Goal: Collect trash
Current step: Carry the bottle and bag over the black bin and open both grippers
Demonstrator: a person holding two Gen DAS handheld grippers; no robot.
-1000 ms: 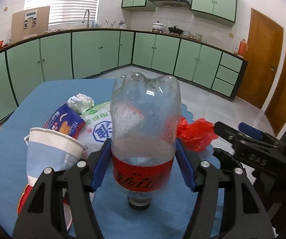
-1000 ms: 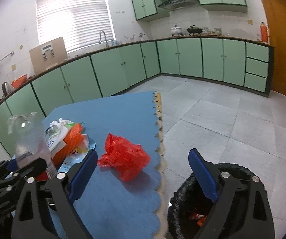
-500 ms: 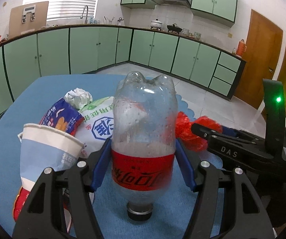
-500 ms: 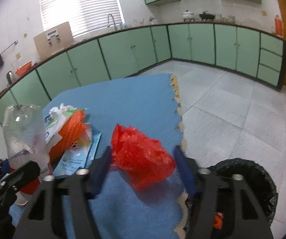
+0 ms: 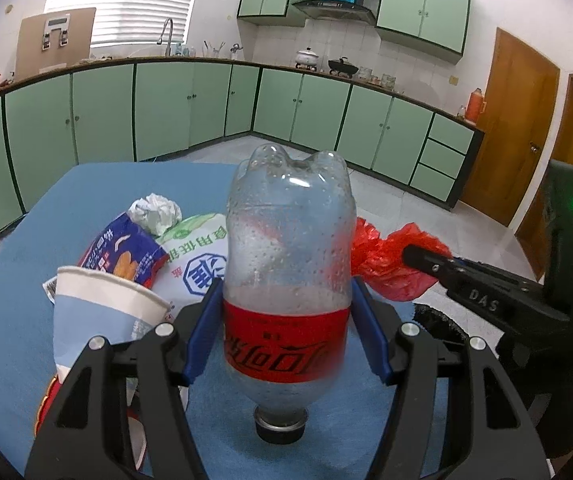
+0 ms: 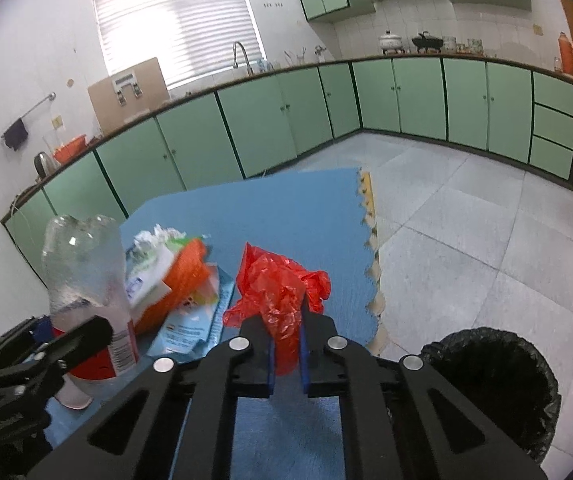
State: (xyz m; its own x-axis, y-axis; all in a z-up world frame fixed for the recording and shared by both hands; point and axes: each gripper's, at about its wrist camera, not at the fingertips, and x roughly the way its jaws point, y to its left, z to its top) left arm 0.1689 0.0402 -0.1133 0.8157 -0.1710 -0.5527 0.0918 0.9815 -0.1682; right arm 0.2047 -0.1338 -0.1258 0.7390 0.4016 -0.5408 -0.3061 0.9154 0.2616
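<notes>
My left gripper is shut on an empty clear cola bottle with a red label, held upside down with its cap near the blue mat. The bottle also shows in the right wrist view. My right gripper is shut on a crumpled red plastic bag, lifted a little above the mat. The red bag also shows in the left wrist view, pinched by the right gripper's fingers.
A paper cup, a blue snack packet, a white bag with print and a crumpled tissue lie left of the bottle. A bin with a black liner stands on the floor right of the mat. Green cabinets line the walls.
My right gripper moved forward onto the red bag, shut on it and raised it. My left gripper has kept hold of the bottle and lifted slightly.
</notes>
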